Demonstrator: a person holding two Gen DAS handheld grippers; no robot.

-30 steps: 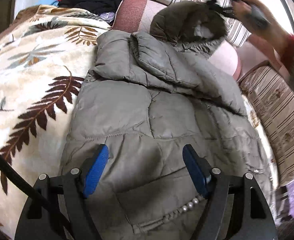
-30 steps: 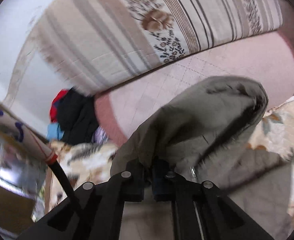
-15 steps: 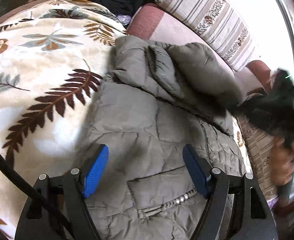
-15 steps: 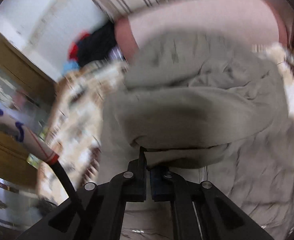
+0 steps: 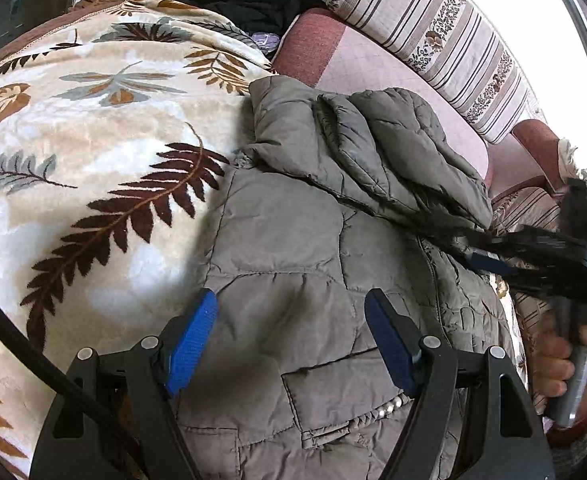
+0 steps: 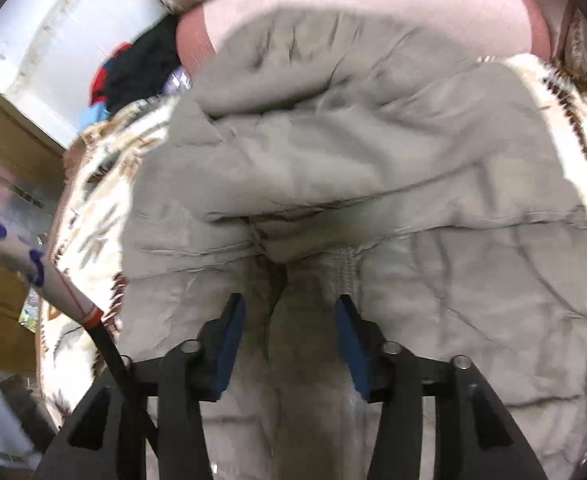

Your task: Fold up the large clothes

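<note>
Grey-green quilted jacket (image 5: pixel 293 248) spread across the middle of the left wrist view, on a leaf-patterned blanket (image 5: pixel 93 152) filling the left half; hood (image 5: pixel 393 148) folded down over the jacket's upper part. Left gripper (image 5: pixel 291 340) at the bottom edge, blue pads spread wide above the jacket near a snap-trimmed pocket (image 5: pixel 341 404) — nothing pinched. Right gripper (image 5: pixel 477 258) blurred at the right edge, gripped by a hand (image 5: pixel 561 360), tips at the hood's lower rim. Right wrist view: right gripper (image 6: pixel 289 336) at lower centre, jaws opening, a ridge of jacket (image 6: pixel 373 160) fabric between the pads but not pressed. Striped cushion (image 5: pixel 433 40) at upper right, dark clothes pile (image 5: pixel 237 0) at top centre.
</note>
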